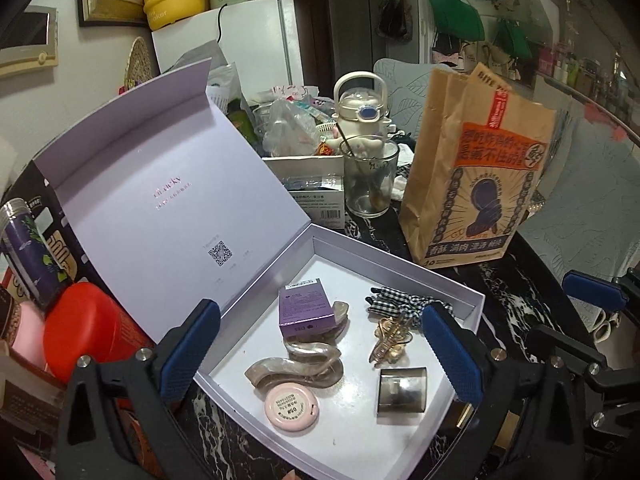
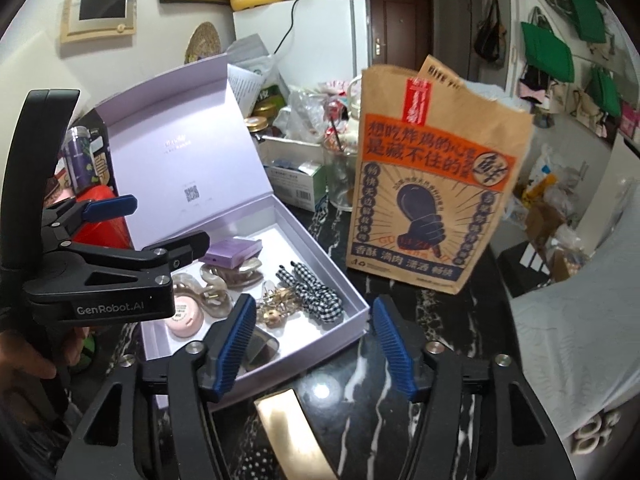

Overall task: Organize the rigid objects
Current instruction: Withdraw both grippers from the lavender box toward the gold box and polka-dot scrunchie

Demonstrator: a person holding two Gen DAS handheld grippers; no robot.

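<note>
A lilac gift box [image 1: 400, 266] lies on the table with its lid [image 1: 160, 200] standing up. Inside are a small purple carton [image 1: 306, 308], marbled hair clips [image 1: 296, 364], a pink round compact [image 1: 291, 406], a gold claw clip [image 1: 390, 344], a smoky cuff clip [image 1: 402, 396] and a gingham bow [image 1: 400, 304]. My left gripper [image 1: 320, 346] hangs wide open above these, holding nothing. My right gripper [image 2: 316, 346] is open over the box's [image 2: 328, 258] near corner and bare table, with nothing between its fingers. The left gripper [image 2: 148, 228] shows at the left of the right wrist view.
A tall brown paper bag [image 1: 472, 184] stands just right of the box on the black marble table [image 1: 520, 288]. A glass cup [image 1: 370, 180], a white bottle [image 1: 362, 120] and clutter crowd the back. A red container [image 1: 84, 336] is left. A brass strip [image 2: 292, 432] lies below my right gripper.
</note>
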